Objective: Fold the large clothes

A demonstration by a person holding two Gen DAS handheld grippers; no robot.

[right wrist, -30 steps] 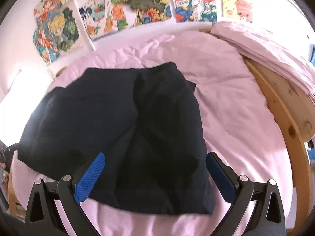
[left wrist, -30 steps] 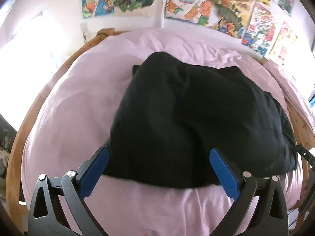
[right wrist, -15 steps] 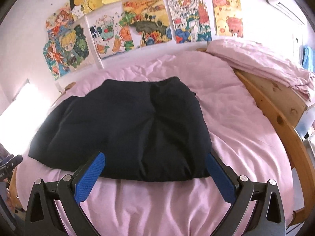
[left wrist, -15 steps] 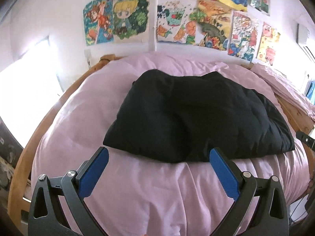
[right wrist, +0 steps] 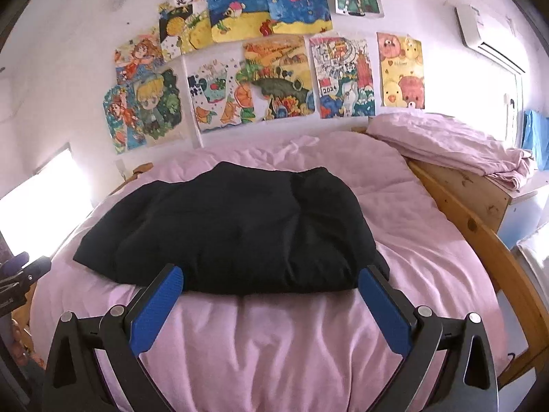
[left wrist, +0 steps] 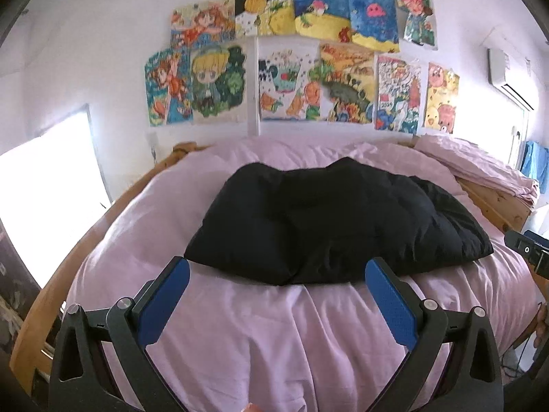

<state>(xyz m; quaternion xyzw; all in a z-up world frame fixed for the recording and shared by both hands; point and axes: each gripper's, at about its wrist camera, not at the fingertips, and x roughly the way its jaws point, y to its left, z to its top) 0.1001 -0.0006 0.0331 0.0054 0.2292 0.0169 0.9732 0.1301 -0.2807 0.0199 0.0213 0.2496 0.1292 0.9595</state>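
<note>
A folded black garment (left wrist: 329, 226) lies as a wide, thick rectangle in the middle of the pink bed cover (left wrist: 274, 336). The right wrist view shows the same black garment (right wrist: 236, 233) on the cover. My left gripper (left wrist: 277, 273) is open, held back from the garment's near edge, with nothing between its blue pads. My right gripper (right wrist: 271, 276) is open too, its fingertips level with the garment's near edge and holding nothing. The right gripper's body (left wrist: 528, 250) shows at the right border of the left wrist view. The left one (right wrist: 20, 271) shows at the left border of the right wrist view.
A wooden bed frame (right wrist: 494, 250) rings the mattress. Folded pink bedding (right wrist: 456, 144) lies on a wooden unit at the right. Coloured drawings (left wrist: 291, 65) cover the wall behind the bed. A bright window (left wrist: 44, 185) is at the left, an air conditioner (right wrist: 487, 37) at the top right.
Both grippers have pulled back and up from the garment, which now looks smaller and farther away. More wall and more pink cover are in view. Both stayed open.
</note>
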